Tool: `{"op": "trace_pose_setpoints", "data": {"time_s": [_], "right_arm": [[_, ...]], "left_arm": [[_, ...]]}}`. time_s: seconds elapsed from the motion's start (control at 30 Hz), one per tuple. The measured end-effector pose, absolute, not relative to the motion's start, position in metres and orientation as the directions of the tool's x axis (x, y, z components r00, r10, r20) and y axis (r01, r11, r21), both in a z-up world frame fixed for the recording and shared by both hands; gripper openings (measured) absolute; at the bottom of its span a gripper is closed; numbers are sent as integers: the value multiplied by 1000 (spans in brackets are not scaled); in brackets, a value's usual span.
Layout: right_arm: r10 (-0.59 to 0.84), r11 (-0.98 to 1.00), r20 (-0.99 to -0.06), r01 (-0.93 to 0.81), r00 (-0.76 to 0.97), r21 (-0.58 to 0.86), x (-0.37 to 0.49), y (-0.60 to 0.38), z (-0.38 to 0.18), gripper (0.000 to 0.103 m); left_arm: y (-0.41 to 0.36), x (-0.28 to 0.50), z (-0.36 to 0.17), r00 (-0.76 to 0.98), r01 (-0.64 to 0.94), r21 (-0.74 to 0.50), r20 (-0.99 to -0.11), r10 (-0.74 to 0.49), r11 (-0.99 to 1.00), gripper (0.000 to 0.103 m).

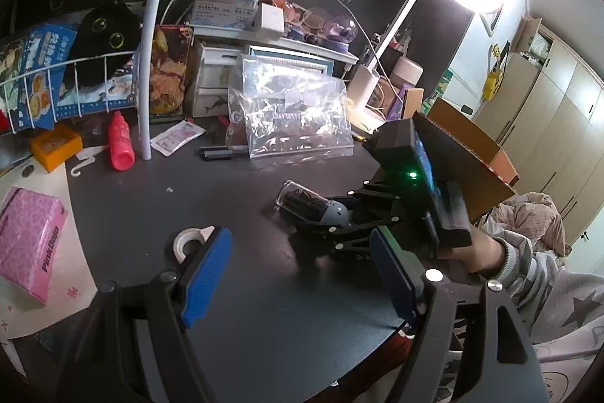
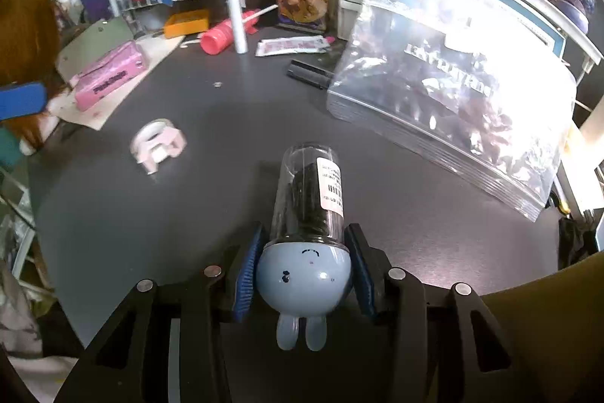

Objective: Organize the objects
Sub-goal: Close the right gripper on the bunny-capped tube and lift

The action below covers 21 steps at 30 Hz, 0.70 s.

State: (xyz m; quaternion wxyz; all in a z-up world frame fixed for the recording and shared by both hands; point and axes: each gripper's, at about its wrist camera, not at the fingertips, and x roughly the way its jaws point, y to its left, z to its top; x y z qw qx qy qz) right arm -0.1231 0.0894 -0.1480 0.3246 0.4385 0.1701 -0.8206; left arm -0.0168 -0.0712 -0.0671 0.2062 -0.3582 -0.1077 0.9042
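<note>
Right tool (image 2: 304,270) grips bunny-capped jar (image 2: 307,214) over dark desk (image 2: 113,214).

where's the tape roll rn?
The tape roll lies on the dark desk, left of the bunny tube that the right gripper grips; in the left wrist view it sits just beyond the open left gripper.

Right gripper (image 2: 305,274) clamped (left gripper (image 1: 298,274) agape)

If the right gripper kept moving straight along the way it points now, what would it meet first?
The right gripper is shut on the bunny-capped tube, which leads. Ahead is bare dark table, then probably the black pen by the clear plastic bag; depth is uncertain.
</note>
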Motion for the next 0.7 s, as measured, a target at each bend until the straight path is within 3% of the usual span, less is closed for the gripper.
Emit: {"op": "trace_pose_setpoints", "data": {"time_s": [0.23, 0.7], "right_arm": [[-456, -667, -802, 745, -385, 22, -95, 80, -128, 39], [-410, -671, -846, 741, -341, 26, -96, 81, -153, 40]], "left_arm": [[-65, -23, -70, -643, -303, -349, -612, 461, -887, 73], [-62, -24, -72, -634, -307, -351, -618, 465, -885, 73]]}}
